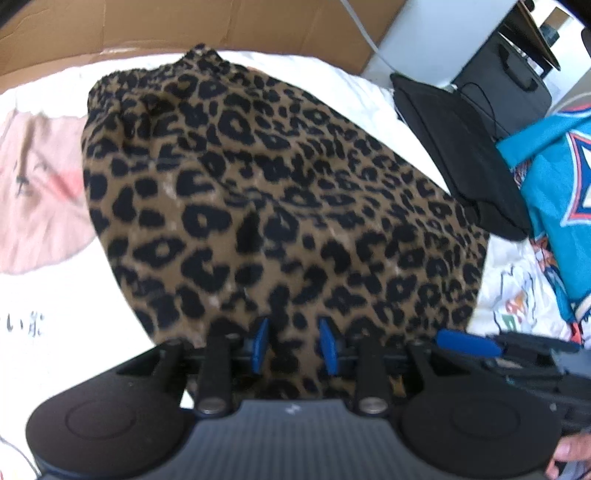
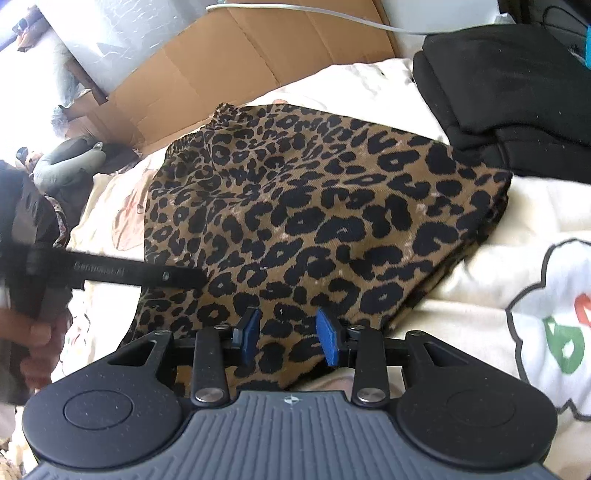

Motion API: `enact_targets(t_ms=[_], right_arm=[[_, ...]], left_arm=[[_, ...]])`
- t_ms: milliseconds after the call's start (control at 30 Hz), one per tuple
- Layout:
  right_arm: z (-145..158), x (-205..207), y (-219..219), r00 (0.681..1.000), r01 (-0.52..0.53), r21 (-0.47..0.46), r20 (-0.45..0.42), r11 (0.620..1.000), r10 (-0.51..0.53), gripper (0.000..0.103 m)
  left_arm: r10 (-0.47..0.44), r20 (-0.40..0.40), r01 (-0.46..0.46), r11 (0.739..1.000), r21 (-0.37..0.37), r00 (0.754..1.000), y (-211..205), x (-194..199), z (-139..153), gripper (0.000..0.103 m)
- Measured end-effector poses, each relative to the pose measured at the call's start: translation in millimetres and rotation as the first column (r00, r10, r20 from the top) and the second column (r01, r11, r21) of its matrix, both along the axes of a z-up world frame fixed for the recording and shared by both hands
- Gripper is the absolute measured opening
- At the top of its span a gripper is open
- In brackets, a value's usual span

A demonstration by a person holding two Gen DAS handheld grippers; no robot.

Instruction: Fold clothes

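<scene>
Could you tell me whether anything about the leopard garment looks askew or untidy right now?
The leopard-print garment lies fairly flat on the white sheet, but its far gathered end is bunched and wrinkled. Nothing appears spilled or damaged.

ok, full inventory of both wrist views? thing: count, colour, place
leopard garment: 1, brown with black spots, spread on the bed under both tongs
bedsheet: 1, white with cartoon prints, beneath everything
black clothes: 1 folded stack, black, just beyond the garment's far right corner
jersey: 1, teal with orange and white, right edge of the left wrist view
cardboard: 1 flattened sheet, brown, along the bed's far side
cable: 1, white, over the cardboard
left tongs: 1, black with blue pads, open over the garment's near edge
right tongs: 1, black with blue pads, open over the near edge
hand: 1, holding the left tool, left edge of the right wrist view
</scene>
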State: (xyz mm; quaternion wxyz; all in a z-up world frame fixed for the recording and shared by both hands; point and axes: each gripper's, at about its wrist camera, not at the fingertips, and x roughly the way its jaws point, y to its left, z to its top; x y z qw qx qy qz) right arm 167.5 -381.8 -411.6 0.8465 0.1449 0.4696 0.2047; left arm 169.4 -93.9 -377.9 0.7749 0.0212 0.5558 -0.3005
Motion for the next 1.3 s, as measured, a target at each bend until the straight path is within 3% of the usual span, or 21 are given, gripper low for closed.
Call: enact_targets(t_ms=[100,433,667,833,967,1100,1300], right_arm=[[0.3,-4.2,0.7,1.000,-0.017,0.005,-0.007,1.000,0.017,0.041],[5.5,-13.4,-22.6,0.998,-0.023,0.126,-0.058,0.992,0.030,0.042],[11.6,-19.0,-42.0,0.998,0.021,0.164,-0.065,0.986,-0.011,0.042],[15.6,-20.5,-47.6,0.998,0.036,0.164,-0.061,0.986,-0.027,0.042],[13.7,-22.2,-49.1,0.997,0.039,0.161,-0.068,0.986,-0.029,0.042],[7.7,-23.6,-49.9,0.996,0.045,0.156,-0.089,0.987,-0.031,0.042],[1.9,-23.5,-51.8,0.993,0.063,0.154,-0.105,0.986,-0.047,0.042]], left_arm=[[-0.011,-0.007,0.011,1.000,0.029,1.000,6.2,-16.4,2.4,0.034],[0.122,-0.082,-0.114,0.989,0.091,0.989,54.2,-67.6,23.3,0.036],[0.217,-0.165,-0.213,0.976,0.040,0.962,81.9,-100.9,28.2,0.043],[0.384,-0.310,-0.414,0.910,-0.035,0.870,97.5,-121.6,8.7,0.044],[0.472,-0.373,-0.532,0.844,-0.070,0.798,103.2,-132.2,-10.0,0.042],[0.518,-0.413,-0.600,0.795,-0.091,0.749,106.7,-137.1,-25.3,0.042],[0.580,-0.490,-0.715,0.685,-0.141,0.651,114.6,-142.0,-42.7,0.042]])
